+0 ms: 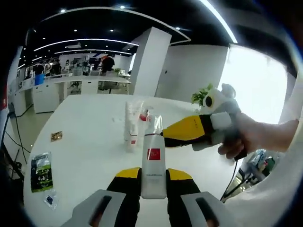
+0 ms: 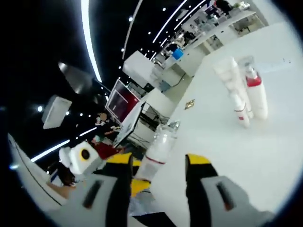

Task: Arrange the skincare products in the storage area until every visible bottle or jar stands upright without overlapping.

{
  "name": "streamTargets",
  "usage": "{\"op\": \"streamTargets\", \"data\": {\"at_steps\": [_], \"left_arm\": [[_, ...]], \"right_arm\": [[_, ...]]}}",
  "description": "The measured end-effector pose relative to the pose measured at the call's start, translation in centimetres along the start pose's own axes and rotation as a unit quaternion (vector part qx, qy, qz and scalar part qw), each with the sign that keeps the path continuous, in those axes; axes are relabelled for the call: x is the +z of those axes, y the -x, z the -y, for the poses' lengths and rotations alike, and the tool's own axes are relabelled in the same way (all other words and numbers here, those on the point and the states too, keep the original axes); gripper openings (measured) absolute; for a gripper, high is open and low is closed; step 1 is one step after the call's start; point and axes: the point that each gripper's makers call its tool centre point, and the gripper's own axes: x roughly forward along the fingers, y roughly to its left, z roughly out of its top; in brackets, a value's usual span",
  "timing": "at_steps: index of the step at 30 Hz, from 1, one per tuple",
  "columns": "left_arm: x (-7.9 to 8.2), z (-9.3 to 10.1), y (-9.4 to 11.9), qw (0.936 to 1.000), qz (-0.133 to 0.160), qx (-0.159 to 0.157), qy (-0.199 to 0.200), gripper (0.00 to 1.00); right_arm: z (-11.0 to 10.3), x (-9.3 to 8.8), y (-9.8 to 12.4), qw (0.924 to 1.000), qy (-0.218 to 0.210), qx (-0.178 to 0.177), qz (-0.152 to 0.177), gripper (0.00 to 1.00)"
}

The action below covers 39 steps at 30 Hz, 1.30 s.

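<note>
Clamped in my left gripper (image 1: 154, 187), low centre, stands a white tube (image 1: 153, 165); my right gripper (image 2: 158, 177) gapes wide, two bottles (image 2: 244, 97) upper right.

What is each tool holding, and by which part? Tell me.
Left tool clamps the white tube at its lower end. Right tool holds nothing.
</note>
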Motion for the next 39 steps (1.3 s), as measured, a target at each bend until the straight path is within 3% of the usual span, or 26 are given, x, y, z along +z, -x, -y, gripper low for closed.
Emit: {"op": "streamTargets", "data": {"at_steps": [6,13,18,21,29,33,39], "left_arm": [[-1.0,1.1,-0.4,0.9993,-0.012,-0.008,-0.035,0.2],[-1.6,1.3,-0.4,0.999,-0.016,-0.009,-0.041,0.21],[-2.0,1.4,-0.5,0.9994,-0.02,-0.018,-0.023,0.21],[-2.0,1.3,-0.5,0.9994,-0.02,-0.023,-0.018,0.22],[-2.0,1.5,-0.9,0.9987,-0.028,-0.042,-0.001,0.25],[-2.0,1.8,-1.0,0.9976,-0.031,-0.062,0.004,0.31],[-1.5,3.0,-0.9,0.9938,-0.026,-0.108,0.012,0.32]], "right_arm": [[0.4,-0.2,0.0,0.9982,-0.059,-0.001,-0.008,0.27],[0.2,-0.4,0.3,0.9979,-0.062,0.014,-0.014,0.21],[-1.0,-0.4,0.1,0.9992,-0.016,0.028,-0.024,0.2],[-1.8,-0.3,0.0,0.9981,0.037,0.037,-0.033,0.19],[-2.8,-0.1,0.2,0.9929,0.091,0.059,-0.05,0.19],[-3.6,-0.4,0.5,0.9841,0.142,0.08,-0.07,0.19],[-4.8,-1.4,1.0,0.9643,0.218,0.114,-0.099,0.19]]}}
